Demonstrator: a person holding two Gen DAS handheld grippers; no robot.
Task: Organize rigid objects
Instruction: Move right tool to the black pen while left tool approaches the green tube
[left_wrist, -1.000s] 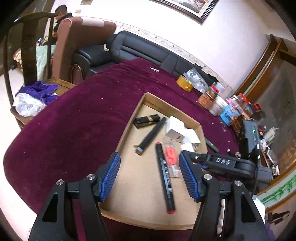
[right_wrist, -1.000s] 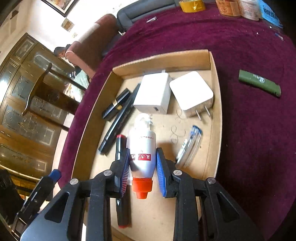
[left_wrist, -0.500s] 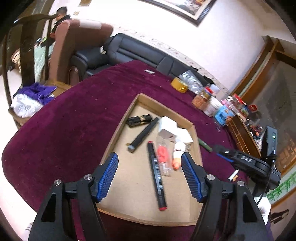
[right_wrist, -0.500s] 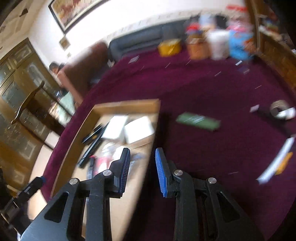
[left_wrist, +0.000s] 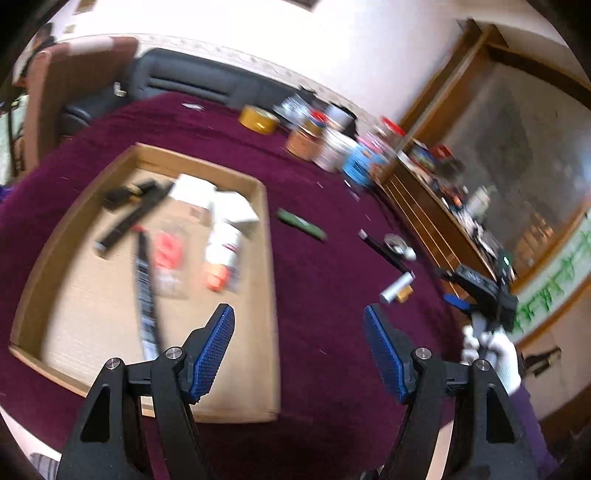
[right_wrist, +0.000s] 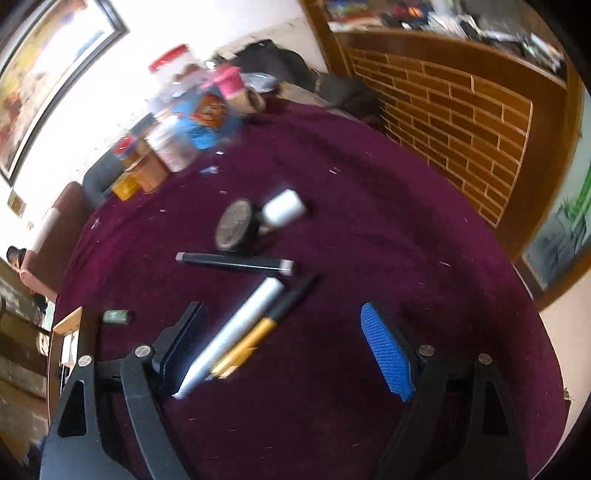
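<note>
Two grippers, both with jaws spread and nothing between the pads. Your right gripper (right_wrist: 284, 347) has just been opening and hangs over the maroon tablecloth (right_wrist: 369, 221), aimed down at a silver pen (right_wrist: 232, 332) and a black-and-gold pen (right_wrist: 258, 332) that lie touching, side by side, just inside the left finger. A black stick (right_wrist: 234, 263) lies beyond them, and past it a round dark object (right_wrist: 234, 229) beside a white cylinder (right_wrist: 284, 212); blur makes these two hard to identify.

Your left gripper (left_wrist: 299, 347) hovers at the right edge of the cardboard tray (left_wrist: 271, 295), which already holds a white bottle with an orange cap (left_wrist: 221, 251), a long black marker (left_wrist: 146, 288), white chargers (left_wrist: 207, 195) and other dark sticks. A green bar (left_wrist: 301, 223) sits on the cloth just beside the tray.

Risks from here: because the two pens touch, closing on them may pinch both, or squeeze one out so it rolls across the cloth. The pens sit off-centre, near the left pad, so that pad may nudge them before the right pad arrives. Both views are smeared by motion, so a descent made at this speed could land the fingers on the pens rather than around them. Dropping the next item into the tray may knock the bottle or marker.
</note>
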